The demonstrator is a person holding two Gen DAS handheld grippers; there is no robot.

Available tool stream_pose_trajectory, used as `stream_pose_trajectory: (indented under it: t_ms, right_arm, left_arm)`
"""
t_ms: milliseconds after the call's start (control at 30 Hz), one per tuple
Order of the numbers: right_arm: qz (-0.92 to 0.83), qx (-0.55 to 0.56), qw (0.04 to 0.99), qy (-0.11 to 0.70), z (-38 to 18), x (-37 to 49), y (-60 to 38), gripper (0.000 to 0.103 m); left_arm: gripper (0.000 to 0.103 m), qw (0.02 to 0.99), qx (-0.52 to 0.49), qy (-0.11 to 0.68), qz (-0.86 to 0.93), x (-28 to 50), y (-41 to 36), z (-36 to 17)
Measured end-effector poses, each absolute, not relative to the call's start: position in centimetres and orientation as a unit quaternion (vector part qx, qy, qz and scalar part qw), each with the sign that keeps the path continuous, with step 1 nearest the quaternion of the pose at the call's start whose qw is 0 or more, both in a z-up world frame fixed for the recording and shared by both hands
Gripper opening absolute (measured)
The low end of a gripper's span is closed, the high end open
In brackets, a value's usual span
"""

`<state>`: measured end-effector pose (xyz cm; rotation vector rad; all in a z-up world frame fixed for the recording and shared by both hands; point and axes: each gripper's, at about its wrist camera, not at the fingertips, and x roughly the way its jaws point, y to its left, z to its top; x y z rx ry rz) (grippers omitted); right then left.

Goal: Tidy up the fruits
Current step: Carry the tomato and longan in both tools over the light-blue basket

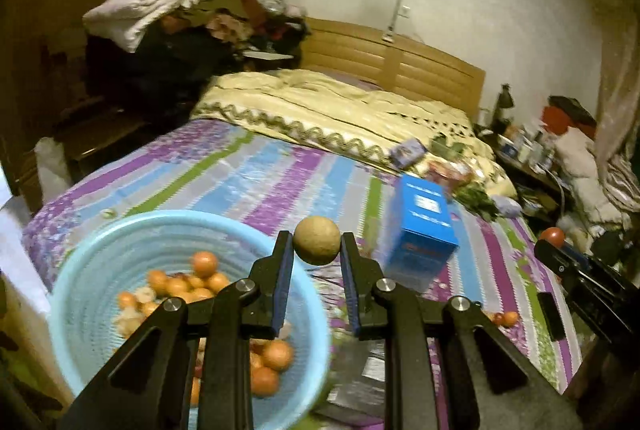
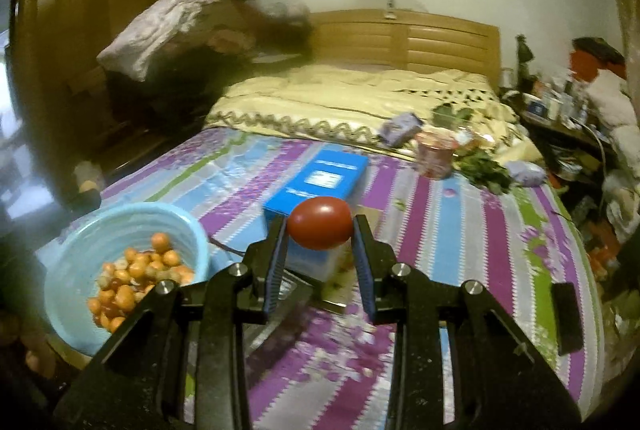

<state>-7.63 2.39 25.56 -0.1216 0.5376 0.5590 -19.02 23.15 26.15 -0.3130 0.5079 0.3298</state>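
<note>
A small round tan-brown fruit (image 1: 316,240), matt-skinned, is pinched at its widest girth by the left gripper (image 1: 316,244), held above the striped bedspread (image 1: 248,182) beside the blue bowl (image 1: 92,242) of orange fruits (image 1: 204,264). A glossy red egg-shaped fruit (image 2: 320,223) (likely a tomato) is clamped across its middle by the right gripper (image 2: 320,230), above the blue box (image 2: 320,176). Both are judged light; the red one soft-skinned, slippery, easily bruised by a harder squeeze.

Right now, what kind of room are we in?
Most likely a bedroom. There is a bed with a striped bedsheet, a wooden headboard and a cream quilt bunched by it.
</note>
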Motion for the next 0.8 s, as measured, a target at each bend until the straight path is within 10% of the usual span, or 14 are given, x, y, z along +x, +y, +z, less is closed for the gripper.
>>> stream_pose_trajectory:
  t_ms: [800]
  right_arm:
    - [0.415,-0.121,0.82,0.375,21.5,-9.4,20.1,0.033]
  left_arm:
    - [0.023,0.883,-0.221,0.323,0.259,-24.8,38.4,20.2]
